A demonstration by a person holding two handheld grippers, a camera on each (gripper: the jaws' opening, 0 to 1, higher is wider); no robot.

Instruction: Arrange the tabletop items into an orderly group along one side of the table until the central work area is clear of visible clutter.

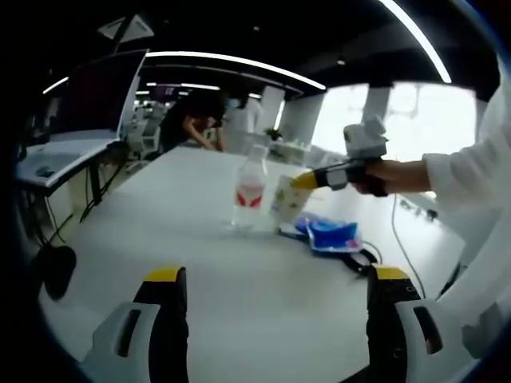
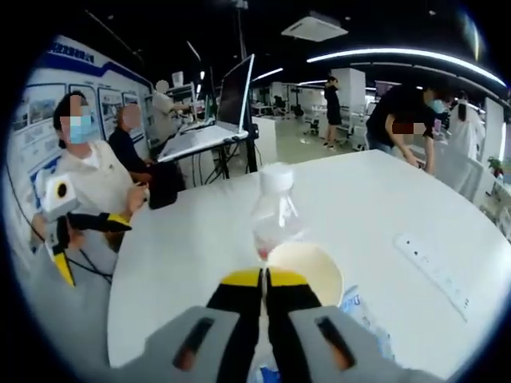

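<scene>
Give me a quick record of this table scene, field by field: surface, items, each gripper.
surface: white table
bottle: clear plastic bottle, red label, upright
cup: paper cup beside the bottle, rim pinched by the right gripper
packets: blue packets lying behind the cup
left gripper: open, holding nothing, short of the items
right gripper: jaws shut on the cup rim

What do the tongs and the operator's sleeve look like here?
Left tongs: two blocky jaws, light grey shells with dark slots, black inner faces, yellow tips. Right tongs: the same grey, black and yellow scheme. From the left gripper view, the right tongs have a black body with a yellow nose and a thin dark cable hanging below. The operator's sleeve is white and long.
</scene>
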